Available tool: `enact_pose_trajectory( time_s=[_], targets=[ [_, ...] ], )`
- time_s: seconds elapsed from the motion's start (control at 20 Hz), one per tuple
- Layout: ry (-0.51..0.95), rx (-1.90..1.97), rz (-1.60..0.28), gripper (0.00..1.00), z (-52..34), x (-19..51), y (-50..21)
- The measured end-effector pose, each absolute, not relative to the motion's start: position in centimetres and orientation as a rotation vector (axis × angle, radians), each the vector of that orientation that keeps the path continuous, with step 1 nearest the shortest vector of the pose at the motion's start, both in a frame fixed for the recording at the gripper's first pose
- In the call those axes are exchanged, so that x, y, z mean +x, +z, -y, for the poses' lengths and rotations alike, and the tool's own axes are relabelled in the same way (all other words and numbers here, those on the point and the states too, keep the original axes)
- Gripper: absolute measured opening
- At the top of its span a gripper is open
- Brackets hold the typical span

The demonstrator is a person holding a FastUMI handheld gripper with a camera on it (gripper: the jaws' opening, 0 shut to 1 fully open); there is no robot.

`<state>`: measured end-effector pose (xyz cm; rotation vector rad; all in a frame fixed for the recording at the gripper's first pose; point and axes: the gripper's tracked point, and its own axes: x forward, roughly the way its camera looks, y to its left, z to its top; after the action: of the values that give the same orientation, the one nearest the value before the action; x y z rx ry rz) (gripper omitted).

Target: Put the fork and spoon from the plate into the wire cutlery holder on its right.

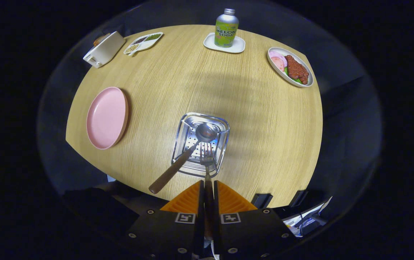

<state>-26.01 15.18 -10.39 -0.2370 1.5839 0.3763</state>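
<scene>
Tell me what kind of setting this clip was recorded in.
Likely a staged dining-table setup in a recording booth: a round wooden table laid with a pink plate, a dish of food and a drink bottle. The gripper holds a fork over the cutlery holder.

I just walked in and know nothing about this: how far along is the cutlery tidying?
The spoon already leans in the wire cutlery holder, and the pink plate has no cutlery on it. The gripper is shut on the fork, tines over the holder. Left: lower it in and let go.
</scene>
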Motion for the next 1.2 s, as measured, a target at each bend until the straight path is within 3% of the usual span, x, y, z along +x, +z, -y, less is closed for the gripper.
enact_pose_trajectory(
  time_s=[0.25, 0.7, 0.9, 1.1, 1.2],
  targets=[
    [0.332, -0.075, -1.329, 0.12, -17.4, -21.6, -7.9],
    [0.206, 0.121, -0.741, 0.19, -17.6, -13.7, 3.5],
    [0.172, 0.126, -0.516, 0.31, -16.8, -12.2, 10.4],
    [0.166, 0.101, -0.328, 0.33, -17.5, -11.6, 17.4],
    [0.173, 0.1, -0.249, 0.4, -18.1, -11.5, 20.3]
  ],
)
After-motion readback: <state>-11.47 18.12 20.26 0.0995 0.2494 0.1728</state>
